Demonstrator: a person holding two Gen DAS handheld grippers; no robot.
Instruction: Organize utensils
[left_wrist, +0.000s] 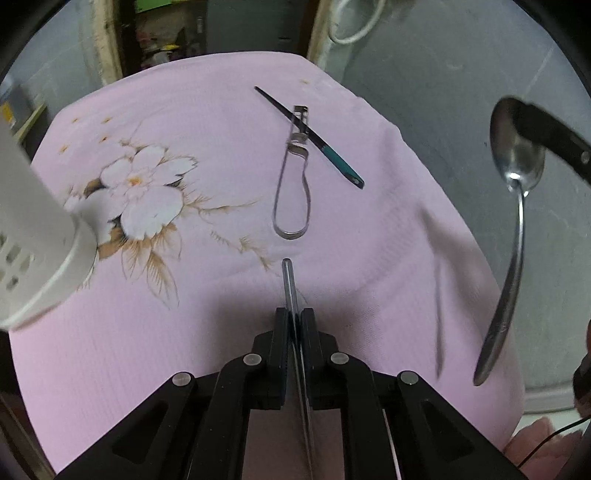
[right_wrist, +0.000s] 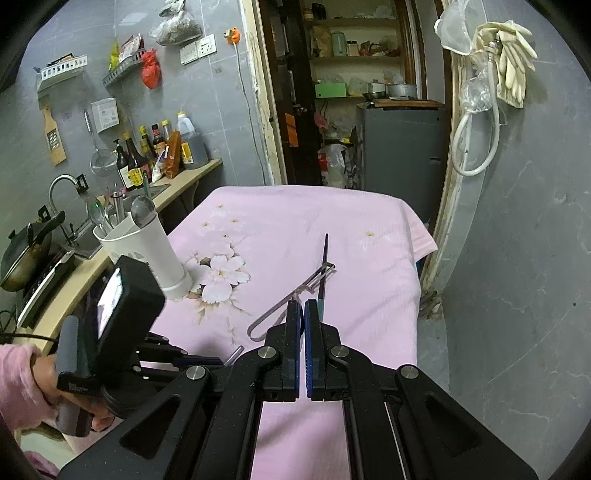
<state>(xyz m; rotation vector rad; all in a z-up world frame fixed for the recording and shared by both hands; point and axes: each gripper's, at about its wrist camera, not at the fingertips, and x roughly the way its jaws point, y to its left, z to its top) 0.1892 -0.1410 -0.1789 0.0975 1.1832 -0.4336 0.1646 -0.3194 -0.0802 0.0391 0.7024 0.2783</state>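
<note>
One white utensil holder (right_wrist: 147, 254) stands at nine o'clock on the pink-clothed worktop (right_wrist: 369, 295), several utensils upright inside. One metal peeler (left_wrist: 291, 184) and one teal-handled knife (left_wrist: 314, 140) lie crossed at centre. The left claw (left_wrist: 294, 321) pinches a thin metal utensil (left_wrist: 288, 280), pointing toward twelve o'clock. At three o'clock, the right claw (right_wrist: 303, 317), nearly closed, holds one spoon (left_wrist: 513, 229) by its bowl, handle hanging down.

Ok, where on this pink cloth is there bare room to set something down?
Bare: the far end of the pink cloth beyond the knife tip, its right strip, and the near stretch below the peeler loop. Crowded: the middle, where knife crosses peeler, and the left by the white holder.
</note>
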